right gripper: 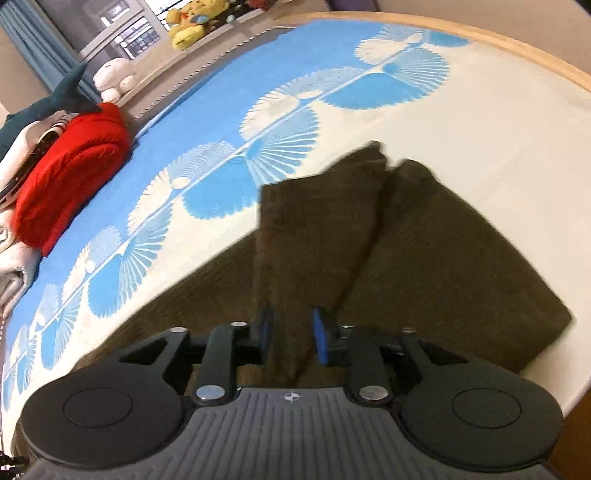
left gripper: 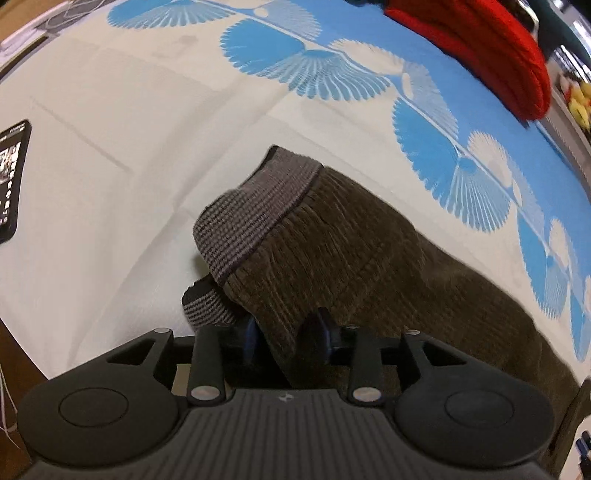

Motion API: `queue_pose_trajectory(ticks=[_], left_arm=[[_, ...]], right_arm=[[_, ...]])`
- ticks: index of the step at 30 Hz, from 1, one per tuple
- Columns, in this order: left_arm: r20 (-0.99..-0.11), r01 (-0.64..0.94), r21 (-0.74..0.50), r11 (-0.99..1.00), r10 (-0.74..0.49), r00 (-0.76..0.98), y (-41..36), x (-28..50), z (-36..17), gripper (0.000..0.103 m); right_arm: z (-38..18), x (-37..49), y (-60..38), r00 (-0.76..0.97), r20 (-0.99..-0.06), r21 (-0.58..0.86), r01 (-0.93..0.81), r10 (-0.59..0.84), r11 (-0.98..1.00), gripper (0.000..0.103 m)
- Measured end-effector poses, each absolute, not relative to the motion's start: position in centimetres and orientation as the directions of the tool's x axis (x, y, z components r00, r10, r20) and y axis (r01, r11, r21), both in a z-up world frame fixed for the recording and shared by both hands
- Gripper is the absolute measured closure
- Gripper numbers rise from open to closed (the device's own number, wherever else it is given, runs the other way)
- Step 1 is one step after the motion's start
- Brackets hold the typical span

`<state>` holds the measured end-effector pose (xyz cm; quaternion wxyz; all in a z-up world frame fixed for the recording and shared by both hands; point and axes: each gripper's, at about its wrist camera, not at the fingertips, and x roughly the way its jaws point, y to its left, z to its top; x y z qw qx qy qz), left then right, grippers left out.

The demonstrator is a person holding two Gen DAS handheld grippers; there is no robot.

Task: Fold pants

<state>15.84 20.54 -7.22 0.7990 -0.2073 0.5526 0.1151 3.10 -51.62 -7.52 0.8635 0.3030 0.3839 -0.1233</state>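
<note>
Left wrist view shows the left tool [left gripper: 286, 338] with jaws apart astride a fold of the brown pants [left gripper: 354, 251] near their grey waistband [left gripper: 255, 218], on the bed [left gripper: 110, 147]. Right tool [right gripper: 291, 338] likewise stands apart over the pants' legs, below the red blanket [right gripper: 70, 166]

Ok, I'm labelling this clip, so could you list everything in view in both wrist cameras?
pants: one, dark brown corduroy with a grey ribbed waistband, on the bed's cream part; legs lie doubled over.
bed sheet: one, cream and blue with fan patterns, under everything.
red blanket: one, folded, on the blue part of the bed.
phone: one, black with its screen lit, on the cream sheet at the left wrist view's left edge.
plush toys: several, yellow, white and teal, beyond the bed's far edge.
left gripper: black with blue pads, jaws apart, pants fabric between them.
right gripper: same, jaws apart around a pants fold.
</note>
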Motion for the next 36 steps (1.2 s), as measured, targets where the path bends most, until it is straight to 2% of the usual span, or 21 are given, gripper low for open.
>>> queue_pose_trajectory(ticks=[2,4,12,15,17,19,21,22,23,25,27,28,29,30,31,32,34,36], left_arm=[[-0.933,-0.444,-0.209,0.871,-0.042,0.357,21.1,16.1,-7.5,0.062],[-0.942,-0.469,-0.203,0.86,-0.04,0.334,21.4,16.4,-8.0,0.062],[-0.955,-0.477,-0.16,0.864,-0.014,0.295,21.2,17.3,-8.9,0.062],[-0.956,-0.485,-0.158,0.86,-0.011,0.292,21.1,17.5,-9.0,0.062],[-0.957,-0.486,-0.152,0.861,-0.005,0.291,21.0,17.6,-9.0,0.062],[-0.956,-0.482,-0.142,0.865,0.007,0.294,20.8,17.5,-8.8,0.068],[-0.953,-0.477,-0.129,0.87,0.025,0.303,20.7,17.7,-8.5,0.083],[-0.949,-0.472,-0.127,0.872,0.031,0.313,20.6,17.8,-8.1,0.085],[-0.942,-0.468,-0.136,0.873,0.033,0.335,20.5,17.9,-7.6,0.09],[-0.911,-0.465,-0.188,0.865,0.024,0.412,20.6,18.0,-6.2,0.093],[-0.819,-0.453,-0.316,0.834,0.001,0.573,21.4,17.4,-3.5,0.096],[-0.767,-0.434,-0.353,0.829,0.01,0.642,21.6,16.9,-2.1,0.096],[-0.713,-0.402,-0.356,0.844,0.032,0.7,21.5,16.4,-0.7,0.096],[-0.687,-0.375,-0.347,0.86,0.039,0.725,21.2,16.0,-0.1,0.096],[-0.687,-0.355,-0.342,0.87,0.026,0.726,20.9,15.8,0.0,0.097],[-0.717,-0.351,-0.32,0.88,0.017,0.697,20.5,15.9,-0.4,0.097],[-0.829,-0.375,-0.257,0.89,-0.004,0.559,20.2,16.2,-2.9,0.098],[-0.889,-0.418,-0.261,0.87,-0.047,0.455,20.8,15.9,-5.0,0.099]], right_arm=[[-7.7,5.3,-50.1,0.661,-0.75,0.357,0.404,0.001,0.842,0.052],[-7.8,7.2,-48.7,0.635,-0.771,0.273,0.39,-0.042,0.879,0.047],[-10.9,11.0,-47.1,0.465,-0.855,0.005,0.45,-0.229,0.893,0.05],[-11.0,11.5,-47.5,0.458,-0.85,-0.002,0.491,-0.26,0.871,0.063],[-11.0,11.5,-47.6,0.458,-0.844,-0.003,0.513,-0.278,0.858,0.079],[-10.8,11.1,-48.0,0.462,-0.839,0.01,0.541,-0.287,0.841,0.093],[-10.4,10.5,-48.6,0.477,-0.828,0.04,0.575,-0.294,0.818,0.095],[-9.8,10.0,-49.0,0.496,-0.818,0.078,0.597,-0.291,0.799,0.096],[-9.0,9.5,-49.6,0.535,-0.796,0.133,0.613,-0.285,0.779,0.096],[-6.8,7.9,-50.5,0.635,-0.718,0.246,0.616,-0.286,0.749,0.096],[-4.0,5.3,-51.6,0.758,-0.58,0.397,0.584,-0.299,0.708,0.096],[-2.5,3.4,-52.1,0.808,-0.483,0.469,0.565,-0.338,0.678,0.097],[-1.2,1.6,-52.3,0.829,-0.405,0.506,0.554,-0.385,0.661,0.097],[-0.6,0.3,-52.6,0.836,-0.368,0.522,0.548,-0.407,0.653,0.097],[-0.5,-0.7,-53.0,0.834,-0.369,0.532,0.552,-0.411,0.642,0.097],[-1.0,-1.2,-53.7,0.82,-0.427,0.532,0.569,-0.381,0.628,0.097],[-3.0,-1.3,-54.7,0.723,-0.603,0.449,0.656,-0.336,0.607,0.097],[-5.9,-1.7,-55.8,0.605,-0.759,0.391,0.721,-0.242,0.572,0.097]])
